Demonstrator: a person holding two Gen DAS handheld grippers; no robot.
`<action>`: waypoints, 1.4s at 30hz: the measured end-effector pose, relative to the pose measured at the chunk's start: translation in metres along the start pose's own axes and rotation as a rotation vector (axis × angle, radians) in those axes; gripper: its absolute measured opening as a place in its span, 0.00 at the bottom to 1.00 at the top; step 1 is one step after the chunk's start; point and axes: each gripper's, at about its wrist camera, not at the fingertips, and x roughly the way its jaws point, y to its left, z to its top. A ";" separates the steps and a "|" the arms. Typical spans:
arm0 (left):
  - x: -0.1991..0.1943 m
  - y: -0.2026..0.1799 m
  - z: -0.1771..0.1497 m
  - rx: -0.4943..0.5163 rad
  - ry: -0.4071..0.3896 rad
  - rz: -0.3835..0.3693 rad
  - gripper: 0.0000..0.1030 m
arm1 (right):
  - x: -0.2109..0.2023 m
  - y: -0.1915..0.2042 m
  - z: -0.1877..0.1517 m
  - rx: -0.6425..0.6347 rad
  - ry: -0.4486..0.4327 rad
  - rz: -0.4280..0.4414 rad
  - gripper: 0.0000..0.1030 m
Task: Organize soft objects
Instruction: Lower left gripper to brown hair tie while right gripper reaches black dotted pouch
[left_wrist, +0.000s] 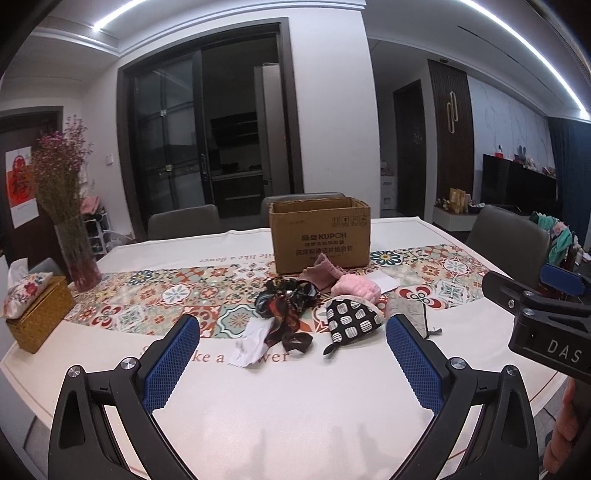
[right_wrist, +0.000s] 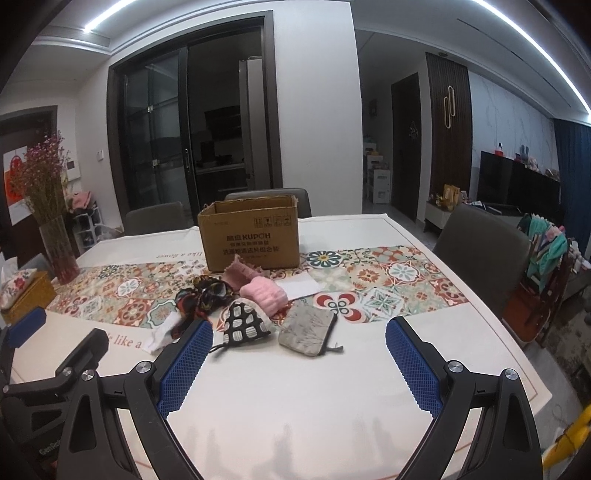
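An open cardboard box (left_wrist: 320, 235) (right_wrist: 251, 233) stands mid-table. In front of it lies a pile of soft things: a dark patterned scarf (left_wrist: 286, 301) (right_wrist: 205, 295), a black-and-white pouch (left_wrist: 351, 319) (right_wrist: 243, 323), a pink fluffy towel (left_wrist: 356, 286) (right_wrist: 264, 293), a dusty-pink cloth (left_wrist: 320, 275) (right_wrist: 242, 275), a grey zip pouch (left_wrist: 408, 314) (right_wrist: 307, 328) and a white cloth (left_wrist: 251, 341) (right_wrist: 160, 334). My left gripper (left_wrist: 291, 328) is open and empty, short of the pile. My right gripper (right_wrist: 299, 330) is open and empty, facing the pouches.
A glass vase of dried flowers (left_wrist: 74, 229) (right_wrist: 55, 236) and a woven tissue box (left_wrist: 37, 314) (right_wrist: 26, 295) stand at the table's left. A white paper (left_wrist: 382, 278) (right_wrist: 301, 286) lies by the box. Grey chairs (right_wrist: 480, 254) surround the table (left_wrist: 295, 424).
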 end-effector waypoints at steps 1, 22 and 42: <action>0.006 -0.001 0.001 0.005 0.003 -0.005 1.00 | 0.005 -0.001 0.001 0.003 0.002 -0.002 0.93; 0.126 0.005 -0.006 0.010 0.178 -0.046 0.92 | 0.127 0.006 0.005 0.030 0.167 0.003 0.93; 0.209 -0.002 -0.034 -0.014 0.372 -0.038 0.79 | 0.231 0.032 -0.004 -0.142 0.350 0.276 0.61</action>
